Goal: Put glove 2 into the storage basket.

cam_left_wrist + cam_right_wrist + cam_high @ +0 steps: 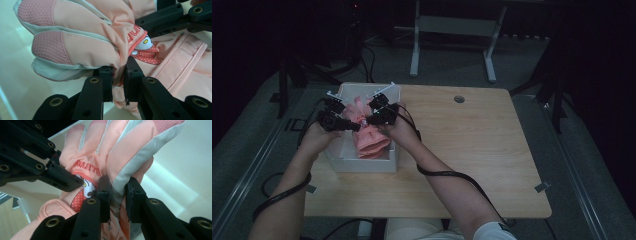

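Both grippers are clenched on one pink glove (368,131): our left gripper (353,126) pinches a fold near the printed patch, our right gripper (371,119) a finger's grey side seam, holding it inside the white box (362,164) at the table's (472,150) far-left corner. To do this well, we judge, we should keep the two pinches level and lower together, so the glove settles flat. Box walls crowd our jaws closely, while open tabletop lies to the right.
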A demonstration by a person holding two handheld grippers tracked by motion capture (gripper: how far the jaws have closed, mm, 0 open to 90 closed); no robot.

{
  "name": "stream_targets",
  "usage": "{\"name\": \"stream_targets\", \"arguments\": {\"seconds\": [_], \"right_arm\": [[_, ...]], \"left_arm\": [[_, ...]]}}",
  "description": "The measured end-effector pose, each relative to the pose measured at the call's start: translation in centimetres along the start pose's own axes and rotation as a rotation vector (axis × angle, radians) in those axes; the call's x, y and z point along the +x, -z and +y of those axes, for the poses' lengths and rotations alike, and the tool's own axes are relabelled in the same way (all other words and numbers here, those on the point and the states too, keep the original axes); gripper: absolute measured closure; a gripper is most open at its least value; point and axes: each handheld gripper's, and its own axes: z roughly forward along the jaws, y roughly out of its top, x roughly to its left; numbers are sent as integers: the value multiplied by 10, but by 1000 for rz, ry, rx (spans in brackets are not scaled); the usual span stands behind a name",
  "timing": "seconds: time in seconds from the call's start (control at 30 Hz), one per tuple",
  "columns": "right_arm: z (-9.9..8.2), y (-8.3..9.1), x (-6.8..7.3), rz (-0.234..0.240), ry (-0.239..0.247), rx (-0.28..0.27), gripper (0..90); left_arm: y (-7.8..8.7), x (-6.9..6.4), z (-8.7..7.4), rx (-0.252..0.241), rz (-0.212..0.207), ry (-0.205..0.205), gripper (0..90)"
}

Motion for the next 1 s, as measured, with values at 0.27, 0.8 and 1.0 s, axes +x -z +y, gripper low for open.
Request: {"name": "stream_targets", "arguments": {"seconds": [0.27, 0.8, 1.0], "right_arm": [[-1, -19, 0, -8, -22, 74, 753], [6, -30, -1, -50, -63, 161, 730], [8, -34, -2, -50, -77, 198, 671]], "left_arm": [[-12, -9, 4, 111, 126, -18, 784], [-25, -11, 13, 195, 193, -49, 760], [-27, -11, 12, 218, 241, -35, 675]]}}
